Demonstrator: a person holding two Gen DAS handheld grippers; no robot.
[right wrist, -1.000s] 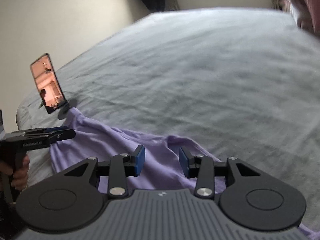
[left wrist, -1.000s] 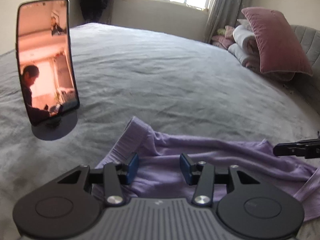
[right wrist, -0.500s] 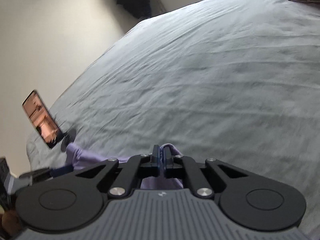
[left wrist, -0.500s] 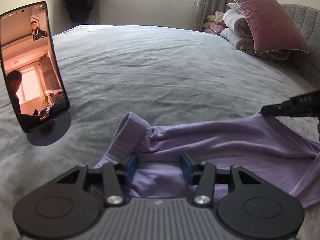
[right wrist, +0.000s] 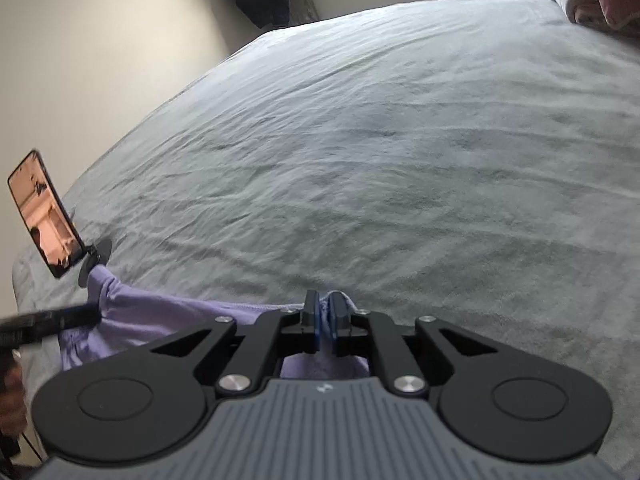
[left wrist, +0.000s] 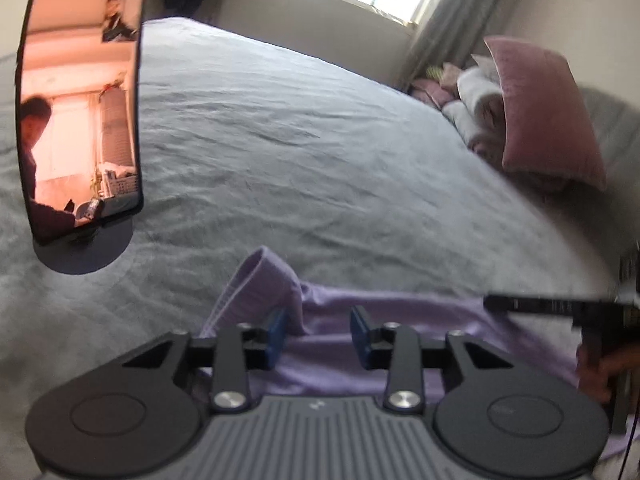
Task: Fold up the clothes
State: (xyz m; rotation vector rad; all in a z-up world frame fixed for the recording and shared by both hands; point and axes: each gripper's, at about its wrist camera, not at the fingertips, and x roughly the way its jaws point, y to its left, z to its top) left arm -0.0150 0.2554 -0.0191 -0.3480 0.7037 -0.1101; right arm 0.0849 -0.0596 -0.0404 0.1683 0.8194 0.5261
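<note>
A lilac garment (left wrist: 400, 312) lies rumpled on the grey bed, one rolled edge (left wrist: 260, 276) standing up at its left end. My left gripper (left wrist: 318, 332) is open, its blue pads straddling a fold of the cloth just beside that edge. In the right wrist view the same garment (right wrist: 160, 312) stretches left, and my right gripper (right wrist: 325, 322) is shut on its right corner, with cloth pinched between the pads. The right gripper's fingers (left wrist: 532, 305) show at the right of the left wrist view, held by a hand (left wrist: 604, 368).
A phone on a round stand (left wrist: 82, 120) sits left of the garment, close to its rolled edge, also seen as the phone (right wrist: 44, 216). A pink pillow (left wrist: 548, 108) and folded bedding lie at the head of the bed. Grey bedspread (right wrist: 400, 140) spreads beyond.
My right gripper closed on the garment's right corner and holds it. The left gripper stayed open over the cloth's left part while the view swung closer to the phone.
</note>
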